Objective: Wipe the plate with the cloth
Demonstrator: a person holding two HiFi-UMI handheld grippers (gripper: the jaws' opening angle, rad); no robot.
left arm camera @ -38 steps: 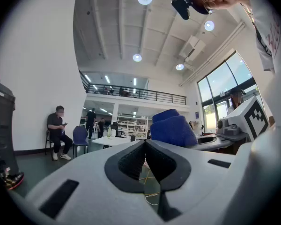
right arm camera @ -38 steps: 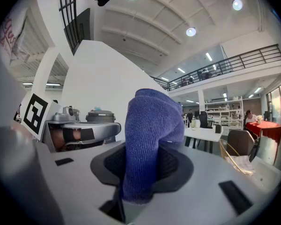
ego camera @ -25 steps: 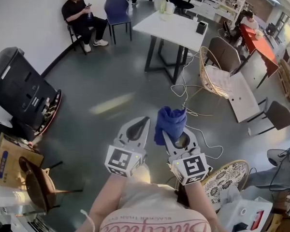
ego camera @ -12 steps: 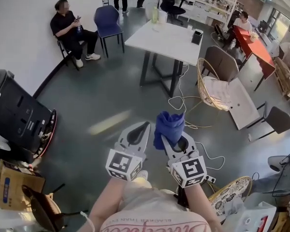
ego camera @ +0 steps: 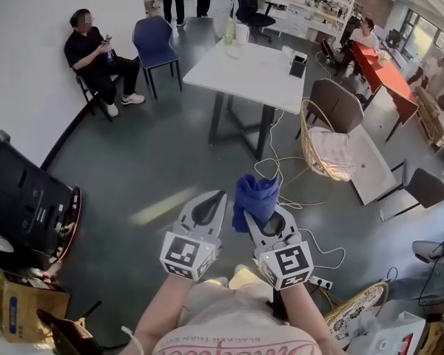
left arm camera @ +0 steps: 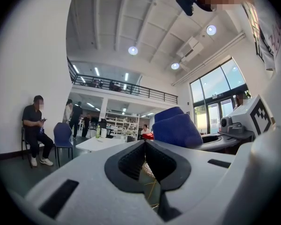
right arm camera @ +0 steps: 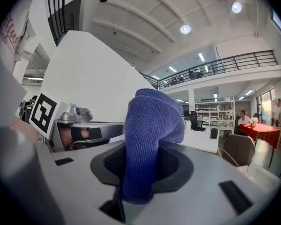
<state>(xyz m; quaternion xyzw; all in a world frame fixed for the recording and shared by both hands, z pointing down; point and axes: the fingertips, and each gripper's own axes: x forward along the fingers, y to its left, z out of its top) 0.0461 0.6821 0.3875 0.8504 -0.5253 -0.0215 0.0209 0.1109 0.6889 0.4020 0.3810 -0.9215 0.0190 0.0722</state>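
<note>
A blue cloth (ego camera: 255, 194) sticks up bunched from my right gripper (ego camera: 256, 207), which is shut on it; in the right gripper view the cloth (right arm camera: 152, 139) fills the gap between the jaws. My left gripper (ego camera: 221, 194) is held level just to the left of it, shut with nothing in it; the left gripper view shows its jaws (left arm camera: 145, 142) meeting at the tips, with the cloth (left arm camera: 178, 128) alongside. Both grippers hang over grey floor in front of the person's body. I see no plate in any view.
Ahead stands a white table (ego camera: 251, 58) with cables (ego camera: 281, 176) on the floor below it. A wicker chair (ego camera: 322, 135) and a low white table (ego camera: 370, 161) are at the right. A seated person (ego camera: 92, 58) and a blue chair (ego camera: 154, 39) are far left, a black machine (ego camera: 22, 198) near left.
Both grippers have been carried across the room side by side; the black machine and the cardboard box slid down and left in the view. The cloth stays gripped, the left jaws stay shut.
</note>
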